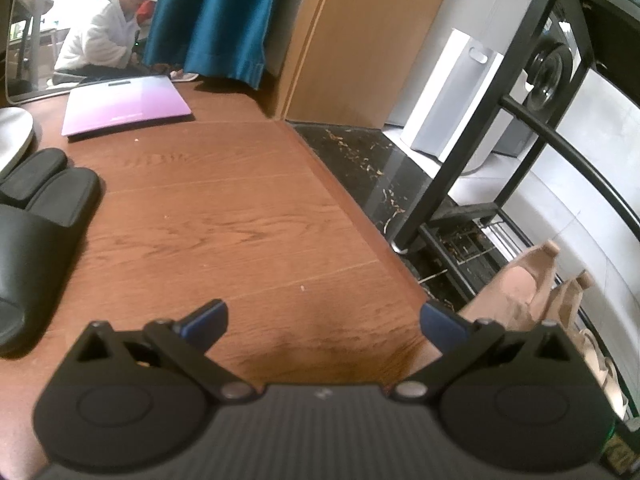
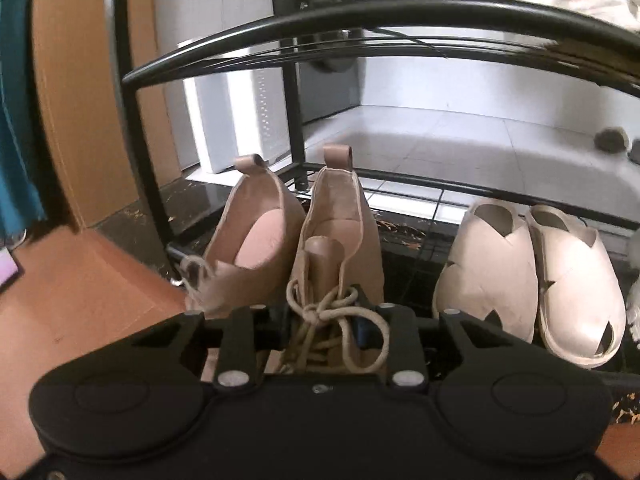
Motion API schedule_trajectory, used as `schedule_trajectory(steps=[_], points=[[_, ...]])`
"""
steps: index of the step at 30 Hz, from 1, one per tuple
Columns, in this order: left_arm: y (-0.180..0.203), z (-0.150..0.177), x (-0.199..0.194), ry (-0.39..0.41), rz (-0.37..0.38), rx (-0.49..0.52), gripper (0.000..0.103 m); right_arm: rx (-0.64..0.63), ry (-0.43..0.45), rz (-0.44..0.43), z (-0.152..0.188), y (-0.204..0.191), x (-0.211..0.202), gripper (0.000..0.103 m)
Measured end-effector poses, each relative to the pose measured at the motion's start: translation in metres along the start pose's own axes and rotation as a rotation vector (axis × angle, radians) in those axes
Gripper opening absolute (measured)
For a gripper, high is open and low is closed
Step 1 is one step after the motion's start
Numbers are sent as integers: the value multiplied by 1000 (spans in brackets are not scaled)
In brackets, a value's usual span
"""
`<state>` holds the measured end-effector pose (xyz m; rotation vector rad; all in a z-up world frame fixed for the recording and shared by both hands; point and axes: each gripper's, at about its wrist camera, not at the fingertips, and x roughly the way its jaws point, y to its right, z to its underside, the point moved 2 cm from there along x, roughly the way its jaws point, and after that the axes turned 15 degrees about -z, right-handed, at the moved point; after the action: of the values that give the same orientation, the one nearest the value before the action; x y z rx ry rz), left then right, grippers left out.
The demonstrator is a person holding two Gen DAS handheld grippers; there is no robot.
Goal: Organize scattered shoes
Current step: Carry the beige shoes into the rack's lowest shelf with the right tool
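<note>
In the right wrist view my right gripper is shut on the laced front of a tan boot, with the laces bunched between its fingers. That boot stands on the bottom shelf of the black metal shoe rack. Its twin tan boot leans just to its left. A pair of cream clogs sits to the right on the same shelf. My left gripper hangs open over bare wood floor, holding nothing. Black slippers lie at the left of that view, and the tan boots show at the right.
A purple flat scale lies on the wood floor near a teal curtain. A person in white sits in the background. A white appliance stands behind the rack. A dark stone strip borders the floor.
</note>
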<state>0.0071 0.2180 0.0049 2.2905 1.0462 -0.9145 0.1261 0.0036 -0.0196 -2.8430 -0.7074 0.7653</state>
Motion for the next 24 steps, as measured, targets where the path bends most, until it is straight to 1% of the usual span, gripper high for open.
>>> schedule_trajectory(steps=[3, 7, 11, 14, 18, 20, 23, 24], points=[[2, 0, 0, 0, 1, 0, 102, 27, 36, -2, -1, 2, -4, 26], [1, 0, -2, 3, 10, -4, 102, 55, 100, 17, 1, 3, -11, 25], [1, 0, 2, -12, 7, -7, 102, 116, 175, 24, -9, 12, -12, 25], [1, 1, 3, -19, 9, -11, 102, 122, 219, 33, -14, 14, -15, 25], [1, 1, 4, -21, 14, -13, 102, 146, 254, 60, -18, 21, -10, 25], [1, 2, 5, -20, 14, -10, 102, 176, 312, 89, -24, 27, -10, 25], [1, 2, 6, -32, 11, -16, 102, 153, 358, 120, -34, 30, -1, 25], [2, 3, 7, -35, 10, -17, 102, 147, 370, 139, -40, 33, 10, 25]])
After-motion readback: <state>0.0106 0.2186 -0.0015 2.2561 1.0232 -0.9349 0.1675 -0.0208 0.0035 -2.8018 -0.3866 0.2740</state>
